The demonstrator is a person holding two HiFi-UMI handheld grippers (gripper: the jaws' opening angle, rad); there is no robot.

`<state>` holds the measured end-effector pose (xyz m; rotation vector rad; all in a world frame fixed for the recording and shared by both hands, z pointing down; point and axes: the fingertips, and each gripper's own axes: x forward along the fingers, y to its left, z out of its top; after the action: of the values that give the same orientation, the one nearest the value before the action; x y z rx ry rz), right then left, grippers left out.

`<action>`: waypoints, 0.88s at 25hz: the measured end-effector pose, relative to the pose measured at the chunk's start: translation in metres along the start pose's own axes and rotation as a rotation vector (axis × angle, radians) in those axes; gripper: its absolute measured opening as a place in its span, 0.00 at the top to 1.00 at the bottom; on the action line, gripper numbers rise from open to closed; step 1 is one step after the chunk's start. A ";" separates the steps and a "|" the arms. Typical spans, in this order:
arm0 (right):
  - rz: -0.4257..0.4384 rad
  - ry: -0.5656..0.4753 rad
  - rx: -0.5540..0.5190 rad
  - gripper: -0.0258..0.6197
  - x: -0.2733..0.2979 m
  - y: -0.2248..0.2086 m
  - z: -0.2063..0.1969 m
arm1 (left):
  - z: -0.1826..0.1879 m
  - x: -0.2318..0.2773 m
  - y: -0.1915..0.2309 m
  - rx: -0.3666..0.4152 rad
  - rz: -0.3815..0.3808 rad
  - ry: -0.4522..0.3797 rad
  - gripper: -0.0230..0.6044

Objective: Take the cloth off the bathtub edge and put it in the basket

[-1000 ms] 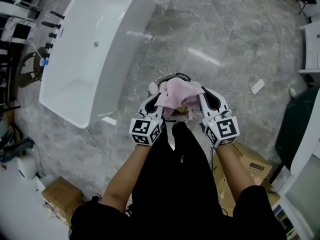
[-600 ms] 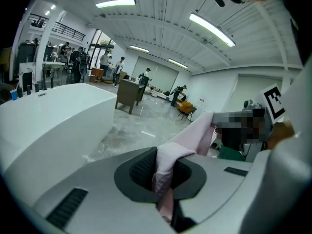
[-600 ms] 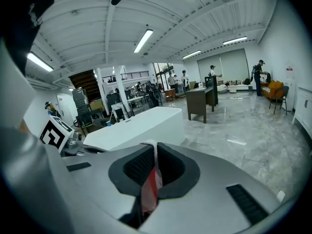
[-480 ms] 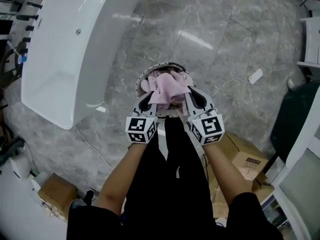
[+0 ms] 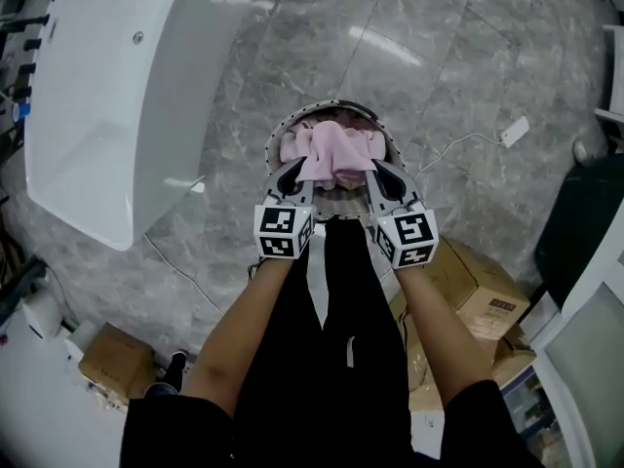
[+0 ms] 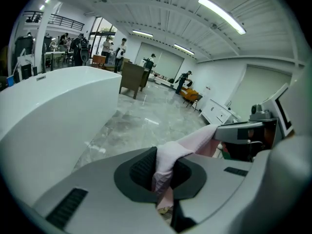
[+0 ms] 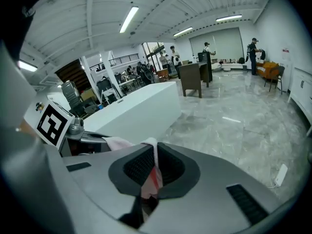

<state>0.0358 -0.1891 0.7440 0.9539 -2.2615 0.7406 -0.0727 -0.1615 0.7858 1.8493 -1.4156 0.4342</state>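
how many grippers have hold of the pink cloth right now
2. The left gripper is shut on the cloth at its left end, and the right gripper at its right end, both over the basket. No other gripper is in view.

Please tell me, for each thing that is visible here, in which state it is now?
basket: upright on the floor, open top.
cloth: held at two places, stretched over the basket.
left gripper: shut on the cloth.
right gripper: shut on the cloth.
bathtub: no water inside, no cloth on its edge.
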 end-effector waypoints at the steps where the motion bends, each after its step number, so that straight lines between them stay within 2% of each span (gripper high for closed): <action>1: 0.000 0.012 0.003 0.91 0.009 0.000 -0.007 | -0.005 0.006 0.005 0.001 0.000 0.011 0.92; 11: -0.021 0.134 0.069 0.91 0.069 -0.015 -0.080 | -0.057 0.058 0.026 0.029 -0.020 0.099 0.92; 18: -0.055 0.218 0.084 0.91 0.087 -0.026 -0.117 | -0.090 0.067 0.036 0.033 -0.050 0.173 0.92; 22: -0.034 0.239 0.102 0.91 0.090 -0.031 -0.127 | -0.095 0.071 0.037 0.057 -0.074 0.189 0.91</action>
<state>0.0425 -0.1623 0.9003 0.8971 -2.0122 0.9110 -0.0673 -0.1428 0.9086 1.8467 -1.2156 0.5999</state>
